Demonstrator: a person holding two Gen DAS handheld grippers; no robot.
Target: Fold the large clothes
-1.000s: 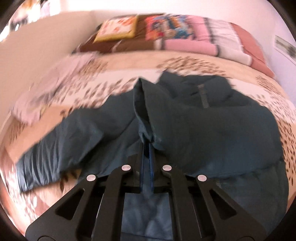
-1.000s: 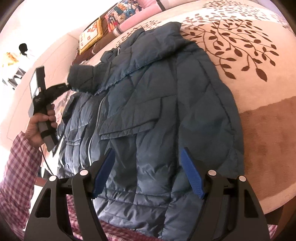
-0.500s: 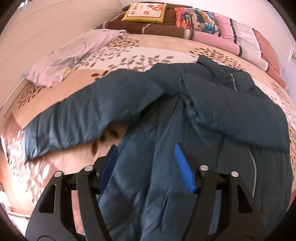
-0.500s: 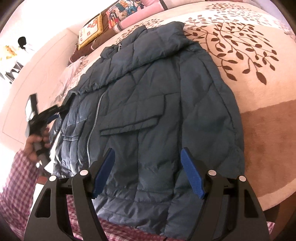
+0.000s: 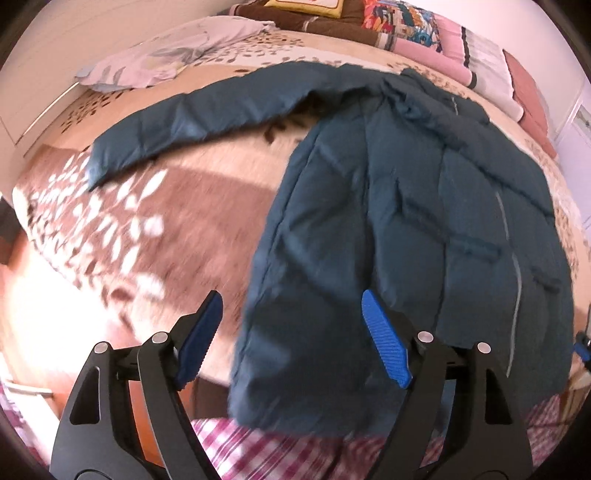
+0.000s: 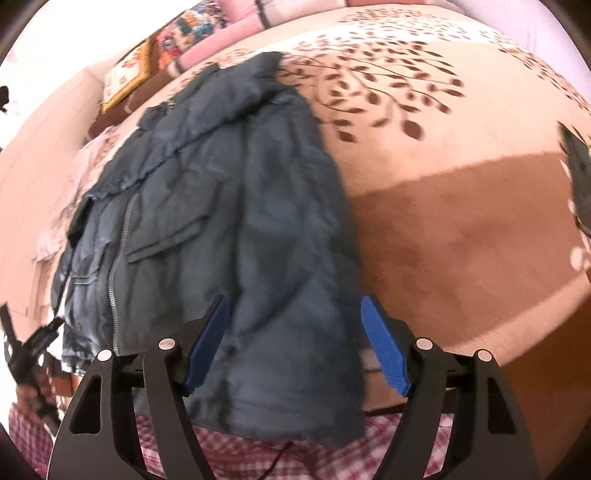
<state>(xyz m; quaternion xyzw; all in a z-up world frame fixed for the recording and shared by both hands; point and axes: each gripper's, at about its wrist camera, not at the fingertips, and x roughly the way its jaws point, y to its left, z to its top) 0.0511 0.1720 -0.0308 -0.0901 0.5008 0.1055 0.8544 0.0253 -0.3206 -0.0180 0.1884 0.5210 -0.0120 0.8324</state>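
Note:
A dark teal quilted jacket (image 5: 406, 221) lies front up on the bed, zipper closed, collar toward the pillows. Its one sleeve (image 5: 207, 110) stretches out flat to the left. My left gripper (image 5: 291, 299) hovers over the jacket's near left hem corner with its jaws opening; the pads touch nothing. In the right wrist view the same jacket (image 6: 221, 221) shows its pocket flaps. My right gripper (image 6: 295, 302) stands open above the near right hem, with the fabric below and not pinched. The left gripper (image 6: 33, 343) shows blurred at the lower left.
The beige and brown leaf-print bedspread (image 5: 147, 221) covers the bed. Pillows (image 5: 406, 26) line the far end. A pale crumpled cloth (image 5: 173, 55) lies at the far left. The person's checked shirt (image 5: 277, 454) is at the near bed edge. A dark object (image 6: 576, 177) sits at the right.
My left gripper let go of the sleeve, opened wide and swung back to the near left hem. The sleeve now lies spread to the left. The right gripper shifted slightly along the hem.

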